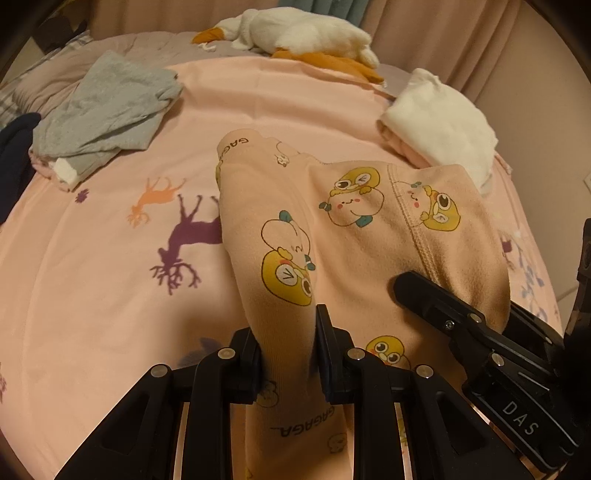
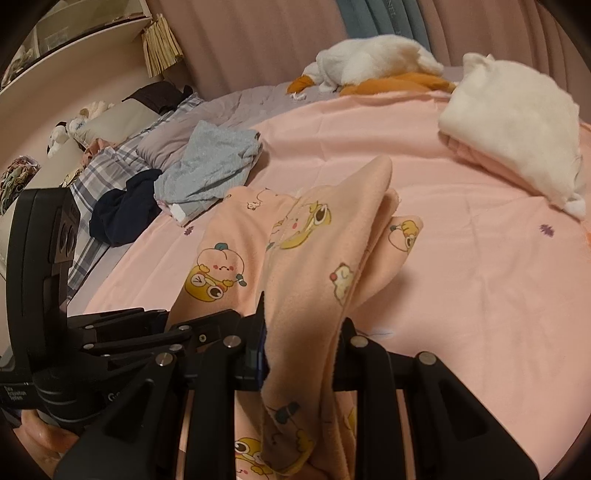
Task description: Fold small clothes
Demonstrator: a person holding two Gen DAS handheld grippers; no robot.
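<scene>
While lifted off the sheet (image 1: 258, 96) at frame centre, peach pants (image 1: 332, 236) printed with cartoons, hanging in loose drapes, no crease set yet. Left gripper (image 1: 288, 354), bottom centre of the left view, clenched on one bunched strip of the cloth; right gripper (image 2: 303, 332), bottom centre of the right view, clenched on another bunch, its far edge standing up in a peak. Judged mid-fold: garment carried, not laid flat, fold still to be made and pressed down. Apparently done already: white stack (image 1: 439, 125) at upper right, folded over a pink layer. Apparently waiting: grey garment (image 1: 107, 114) at upper left, roughly doubled and rumpled, beside a navy item (image 2: 122, 210) at far left. Plush goose (image 1: 303, 33) at top edge, apart from the work. No baskets, bins or drawers visible; nothing held in any container.
</scene>
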